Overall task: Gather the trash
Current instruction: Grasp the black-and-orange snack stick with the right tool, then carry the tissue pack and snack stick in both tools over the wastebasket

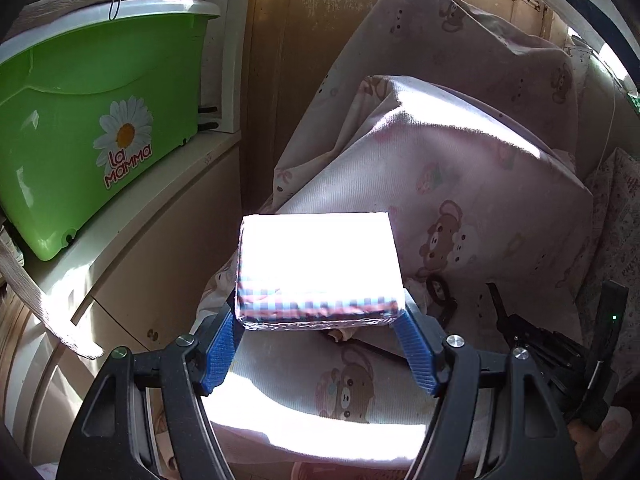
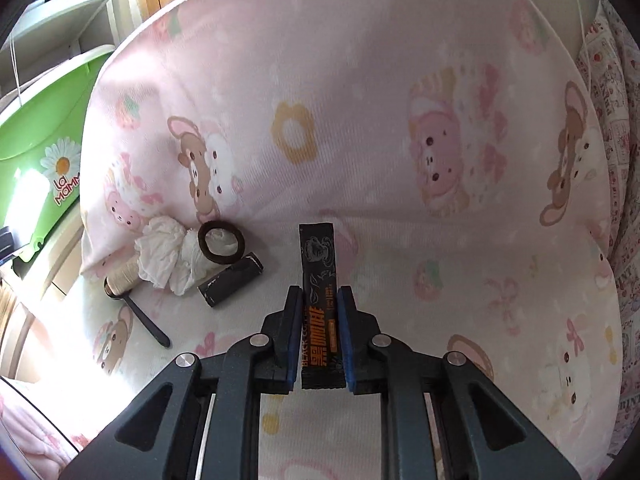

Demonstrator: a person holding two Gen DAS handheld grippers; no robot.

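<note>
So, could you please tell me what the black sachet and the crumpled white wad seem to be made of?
Black sachet: likely laminated foil or plastic film with a matte finish, judging by its flat, printed surface. Crumpled white wad: probably soft tissue paper, matte and heavily creased.

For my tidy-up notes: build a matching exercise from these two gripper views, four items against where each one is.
Items:
1. black coffee stick sachet
2. checked foil-edged box
3. dark brown hair tie ring
4. green plastic bin with a daisy sticker

Places:
A. on the pale shelf at the left
B. between the right gripper's fingers
C. lying against the crumpled white tissue
D. between the left gripper's fingers

Pairs: 1-B, 2-D, 3-C, 4-A
</note>
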